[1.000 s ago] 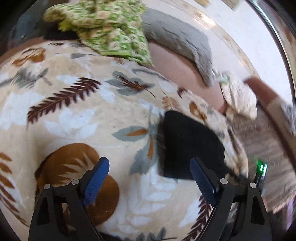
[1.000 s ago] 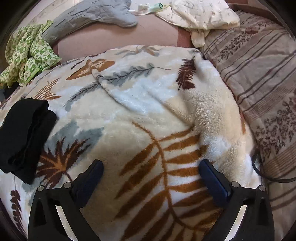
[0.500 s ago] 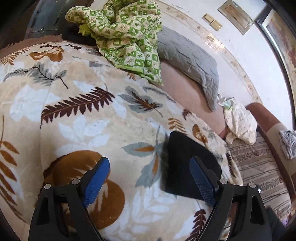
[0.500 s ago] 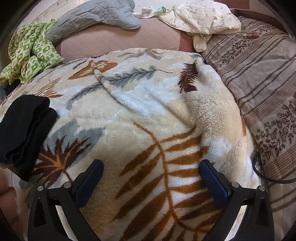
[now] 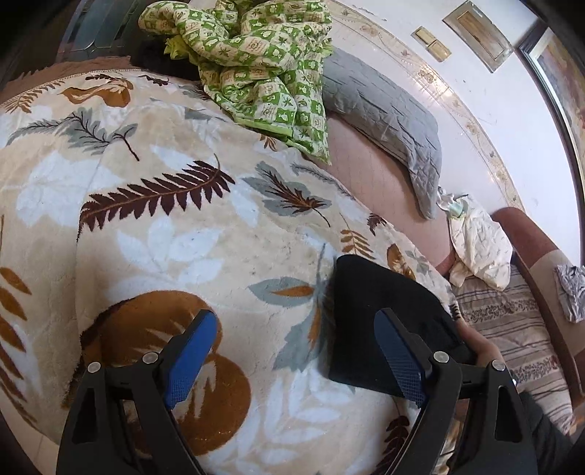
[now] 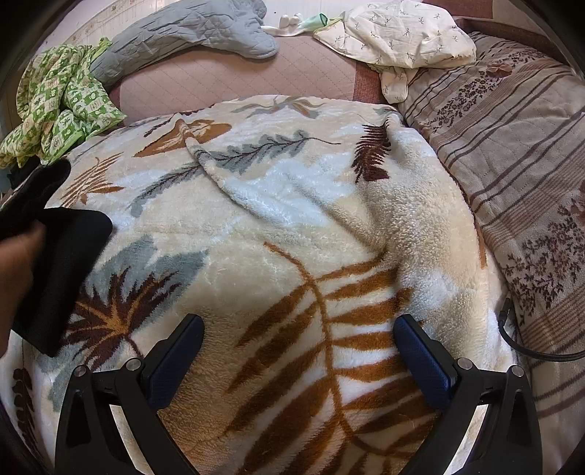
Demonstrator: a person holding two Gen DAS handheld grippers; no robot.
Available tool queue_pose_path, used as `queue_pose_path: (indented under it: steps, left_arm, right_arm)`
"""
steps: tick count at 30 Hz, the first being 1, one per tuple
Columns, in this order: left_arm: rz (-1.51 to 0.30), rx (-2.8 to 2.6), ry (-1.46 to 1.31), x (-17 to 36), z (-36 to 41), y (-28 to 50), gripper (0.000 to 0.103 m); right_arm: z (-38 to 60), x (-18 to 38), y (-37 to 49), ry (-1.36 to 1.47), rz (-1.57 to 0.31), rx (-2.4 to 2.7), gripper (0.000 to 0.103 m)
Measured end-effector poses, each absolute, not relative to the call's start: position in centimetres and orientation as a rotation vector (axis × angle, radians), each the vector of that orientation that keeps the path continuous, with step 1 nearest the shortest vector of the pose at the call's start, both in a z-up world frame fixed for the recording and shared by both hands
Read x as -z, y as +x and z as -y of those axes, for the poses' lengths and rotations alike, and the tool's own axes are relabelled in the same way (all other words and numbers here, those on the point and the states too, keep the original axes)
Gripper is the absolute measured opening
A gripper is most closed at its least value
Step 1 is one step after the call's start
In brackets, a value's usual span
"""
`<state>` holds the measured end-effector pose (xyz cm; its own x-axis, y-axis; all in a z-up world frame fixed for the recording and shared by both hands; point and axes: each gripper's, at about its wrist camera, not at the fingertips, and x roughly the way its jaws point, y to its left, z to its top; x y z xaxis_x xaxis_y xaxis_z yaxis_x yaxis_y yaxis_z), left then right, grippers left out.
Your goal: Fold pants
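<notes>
The black pants (image 5: pixel 387 314) lie folded into a compact block on the leaf-patterned fleece blanket (image 5: pixel 175 234). My left gripper (image 5: pixel 296 354) is open and empty, hovering just left of the pants, its right finger over their near edge. A bare hand (image 5: pixel 482 350) touches the pants' right side. In the right wrist view the pants (image 6: pixel 65 263) sit at the far left, lifted at one edge by the hand (image 6: pixel 14 266). My right gripper (image 6: pixel 299 361) is open and empty over the blanket (image 6: pixel 292 234), well right of the pants.
A green checked quilt (image 5: pixel 256 62) and a grey pillow (image 5: pixel 384 109) lie at the bed's far side. A cream cloth (image 6: pixel 398 33) and a striped brown cover (image 6: pixel 519 153) are to the right. A black cable (image 6: pixel 526 347) runs by the blanket's right edge.
The left gripper's view has swung up and back, showing more wall. A bare hand has come in and taken hold of the folded pants, lifting one edge. The right gripper has barely moved.
</notes>
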<state>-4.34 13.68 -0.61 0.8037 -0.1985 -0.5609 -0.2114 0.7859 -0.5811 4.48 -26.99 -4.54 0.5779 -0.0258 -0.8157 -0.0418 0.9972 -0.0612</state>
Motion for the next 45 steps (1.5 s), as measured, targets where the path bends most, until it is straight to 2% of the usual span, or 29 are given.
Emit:
queue_pose_path:
  steps: [34, 41, 45]
  left_arm:
    - [-0.645, -0.017, -0.801, 1.7, -15.6, -4.7, 0.088]
    - [-0.395, -0.35, -0.741, -1.1, -18.0, -12.3, 0.088]
    - [-0.394, -0.413, -0.756, -0.5, -18.4, -13.7, 0.089]
  right_arm:
    - [27.1, 4.2, 4.4, -0.081, -0.951, -0.008, 0.102]
    - [27.1, 3.6, 4.6, -0.079, -0.95, -0.007, 0.102]
    - [27.0, 3.9, 4.7, -0.083, -0.948, -0.005, 0.102]
